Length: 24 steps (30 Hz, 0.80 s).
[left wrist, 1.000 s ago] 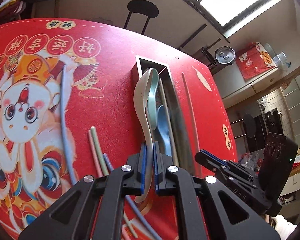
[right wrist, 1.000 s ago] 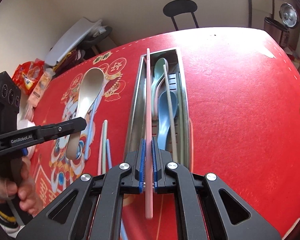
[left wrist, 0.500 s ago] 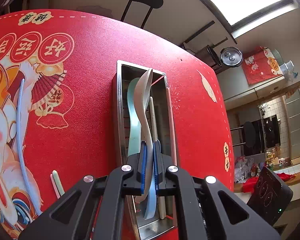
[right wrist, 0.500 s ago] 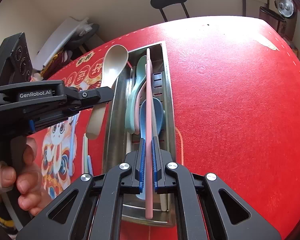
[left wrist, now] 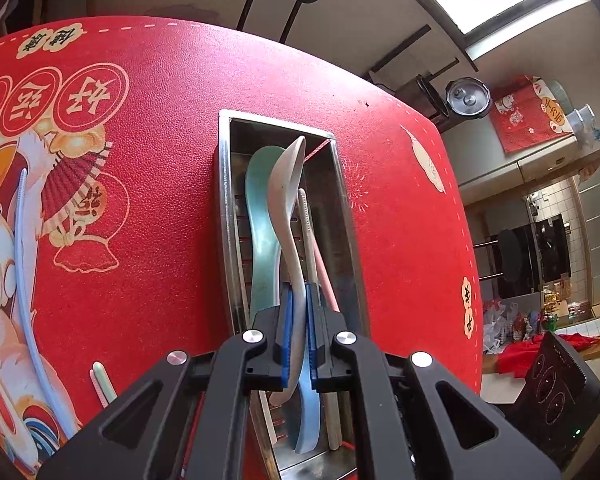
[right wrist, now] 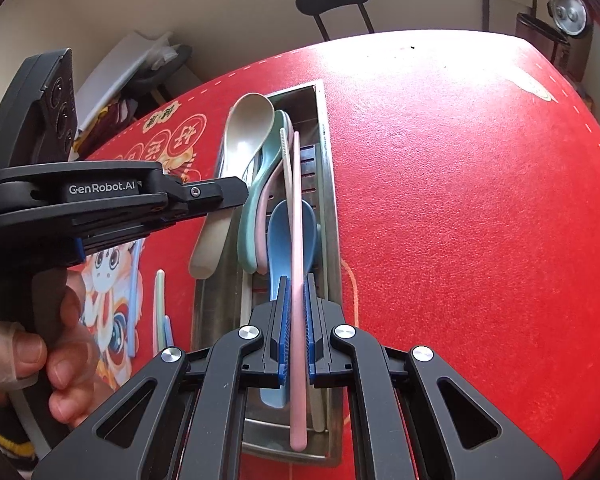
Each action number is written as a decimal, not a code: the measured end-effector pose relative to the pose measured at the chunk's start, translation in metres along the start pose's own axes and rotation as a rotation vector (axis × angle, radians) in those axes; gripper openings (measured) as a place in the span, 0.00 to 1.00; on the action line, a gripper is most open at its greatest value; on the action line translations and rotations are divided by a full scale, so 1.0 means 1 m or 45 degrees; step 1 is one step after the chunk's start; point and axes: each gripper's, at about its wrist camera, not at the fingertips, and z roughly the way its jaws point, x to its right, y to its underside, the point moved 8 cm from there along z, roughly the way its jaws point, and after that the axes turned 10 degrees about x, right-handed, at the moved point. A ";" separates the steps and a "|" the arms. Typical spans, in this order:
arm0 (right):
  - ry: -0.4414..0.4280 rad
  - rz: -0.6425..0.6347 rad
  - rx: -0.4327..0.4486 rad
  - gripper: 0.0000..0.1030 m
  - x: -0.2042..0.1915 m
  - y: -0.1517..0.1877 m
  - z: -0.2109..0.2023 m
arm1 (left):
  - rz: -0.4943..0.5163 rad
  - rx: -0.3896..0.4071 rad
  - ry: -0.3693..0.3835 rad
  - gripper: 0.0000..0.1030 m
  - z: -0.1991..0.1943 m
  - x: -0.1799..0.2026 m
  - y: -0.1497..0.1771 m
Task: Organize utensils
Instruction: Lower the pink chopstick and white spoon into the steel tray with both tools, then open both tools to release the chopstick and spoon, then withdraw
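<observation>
Currently the left tongs (left wrist: pixel 298 320) are pinching a beige spoon (left wrist: pixel 286 200) by its handle, and the right tongs (right wrist: pixel 296 316) are clamping a pink chopstick (right wrist: pixel 297 240); both are hanging over the steel utensil tray (right wrist: pixel 327 184) that is sitting on the red worktop (right wrist: pixel 460 220) and holding green, pink and blue spoons.

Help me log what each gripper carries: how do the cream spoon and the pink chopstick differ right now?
The cream spoon is broad with a bowl; the pink chopstick is a thin straight rod. The spoon sits in the left gripper, the chopstick in the right gripper. The spoon hangs over the metal tray's left edge; the chopstick lies along its middle. Both are clamped above the tray, not yet released.
</observation>
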 end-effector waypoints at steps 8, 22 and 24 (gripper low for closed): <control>0.013 0.008 -0.004 0.08 0.001 -0.001 -0.005 | 0.016 -0.010 -0.012 0.20 0.002 0.005 -0.006; 0.025 -0.025 0.100 0.56 -0.016 0.006 -0.057 | 0.215 0.130 -0.090 0.94 -0.083 -0.008 -0.020; 0.042 -0.052 0.093 0.62 -0.021 0.011 -0.060 | 0.240 0.141 -0.111 0.94 -0.098 -0.017 -0.017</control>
